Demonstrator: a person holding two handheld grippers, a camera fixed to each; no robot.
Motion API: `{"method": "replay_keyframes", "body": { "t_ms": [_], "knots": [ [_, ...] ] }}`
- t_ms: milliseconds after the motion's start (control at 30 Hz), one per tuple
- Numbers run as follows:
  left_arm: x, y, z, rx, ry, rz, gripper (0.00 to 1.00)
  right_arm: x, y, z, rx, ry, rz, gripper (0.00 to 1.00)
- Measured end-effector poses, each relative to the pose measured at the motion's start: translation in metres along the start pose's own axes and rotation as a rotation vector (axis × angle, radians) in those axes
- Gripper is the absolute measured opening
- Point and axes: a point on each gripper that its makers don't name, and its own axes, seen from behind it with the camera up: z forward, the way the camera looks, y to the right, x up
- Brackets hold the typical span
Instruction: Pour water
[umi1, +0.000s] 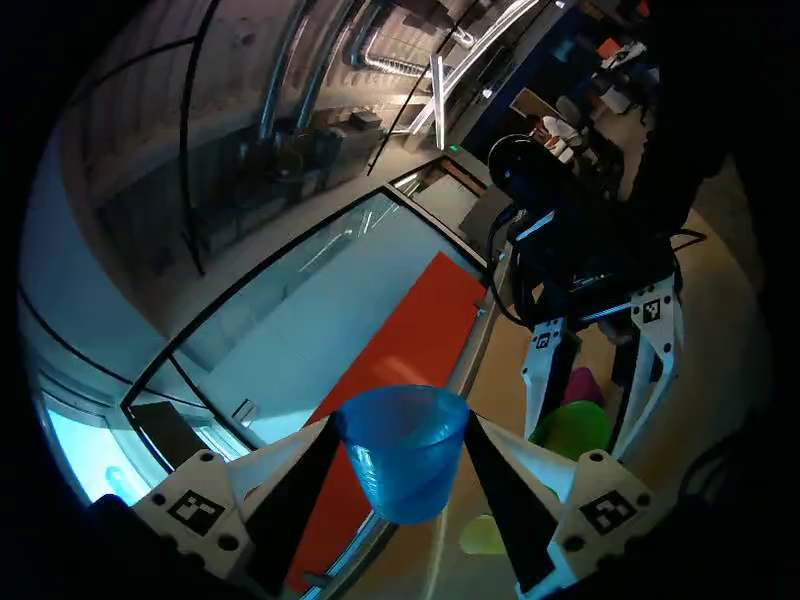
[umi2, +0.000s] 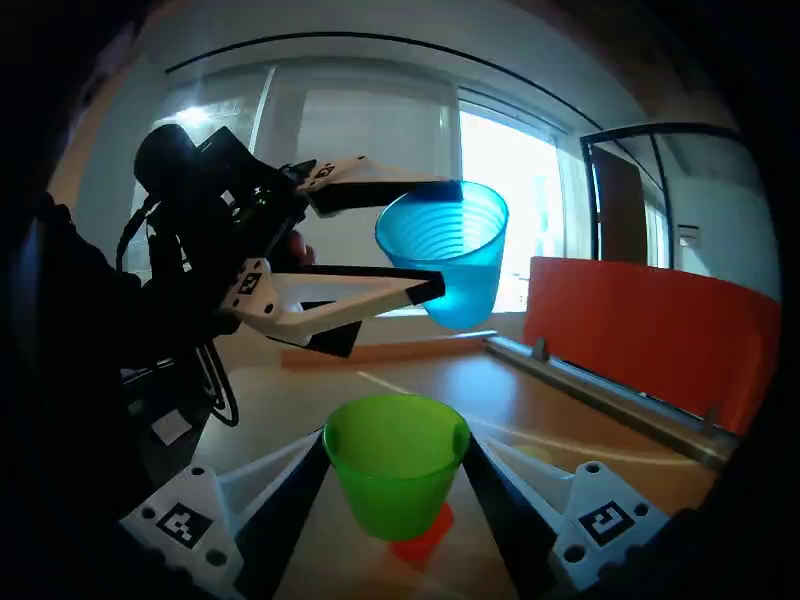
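In the right gripper view the low cup (umi2: 397, 465) sits upright between the two fingers of the right tongs (umi2: 397, 485), gripped on both sides. It is above the worktop (umi2: 560, 400), with a small object (umi2: 425, 540) lying on the worktop beneath it. Beyond and higher, the left tongs (umi2: 447, 237) reach in from the left, clamping the raised cup (umi2: 455, 260), which is tilted. An upright panel (umi2: 650, 330) stands along the worktop's right side, with a window (umi2: 510, 170) behind.

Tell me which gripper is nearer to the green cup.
Right. The right gripper grips the green cup between its fingers. The left gripper, gripping the blue cup, is higher up and apart from it.
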Motion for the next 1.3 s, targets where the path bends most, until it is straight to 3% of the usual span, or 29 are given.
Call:
{"method": "replay_keyframes", "body": {
  "t_ms": [500,1300],
  "knots": [
    [0.0036,0.0019,0.0001,-0.005,0.019,0.060,0.87,-0.0015,0.0014,-0.0009,-0.002,-0.006,-0.004,0.92],
    [0.0042,0.0003,-0.0039,-0.004,0.023,0.113,0.87,-0.0007,0.0015,-0.0003,-0.001,-0.005,-0.005,0.92]
  ]
}}
